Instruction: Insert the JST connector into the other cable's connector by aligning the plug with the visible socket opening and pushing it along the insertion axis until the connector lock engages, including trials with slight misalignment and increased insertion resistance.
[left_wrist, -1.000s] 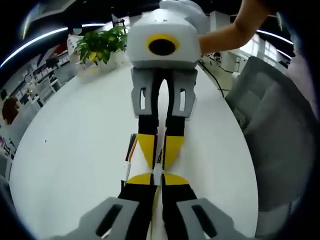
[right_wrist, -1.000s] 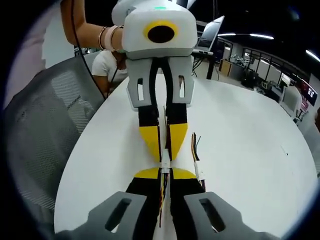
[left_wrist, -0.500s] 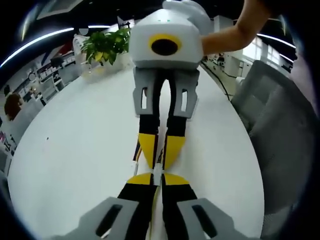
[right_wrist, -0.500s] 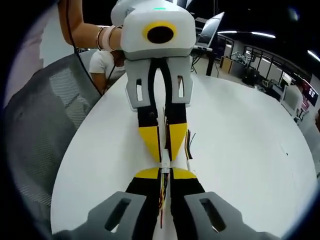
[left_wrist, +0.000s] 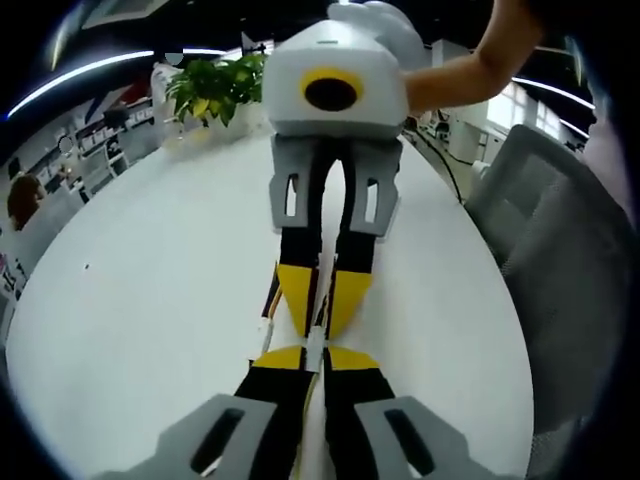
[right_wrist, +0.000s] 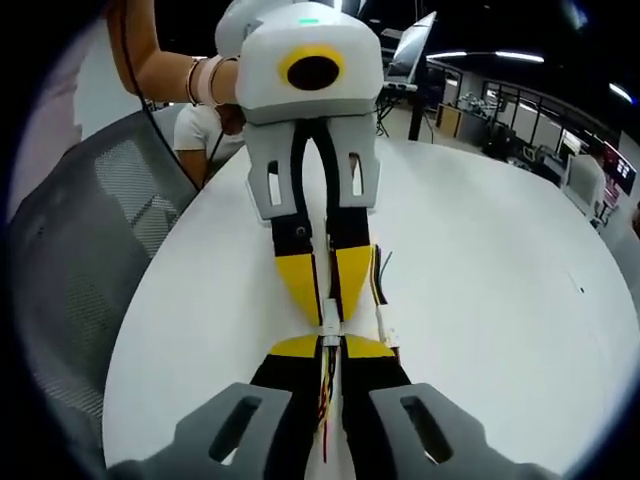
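Over a white table (left_wrist: 150, 300) my two grippers meet tip to tip, black jaws with yellow ends. In the left gripper view my left gripper (left_wrist: 315, 353) rises from below, shut on a small white JST connector (left_wrist: 315, 343). My right gripper (left_wrist: 322, 318) faces it from above, also shut. In the right gripper view my right gripper (right_wrist: 331, 346) is shut on its white connector (right_wrist: 328, 323), with red and yellow wires (right_wrist: 328, 395) trailing back between the jaws. The left gripper (right_wrist: 327, 300) presses against it from the far side. The two connectors touch, and the jaw tips hide the joint.
A loose cable with a white connector (left_wrist: 269, 298) (right_wrist: 384, 312) lies on the table beside the jaws. A potted plant (left_wrist: 212, 88) stands at the far edge. Grey mesh chairs (left_wrist: 560, 260) (right_wrist: 90, 250) flank the table. A person's arm (left_wrist: 470, 65) holds each gripper, and a laptop (right_wrist: 415, 55) sits behind.
Both views have shifted a little with the hands. The grippers stay shut and tip to tip, with no visible change at the connectors.
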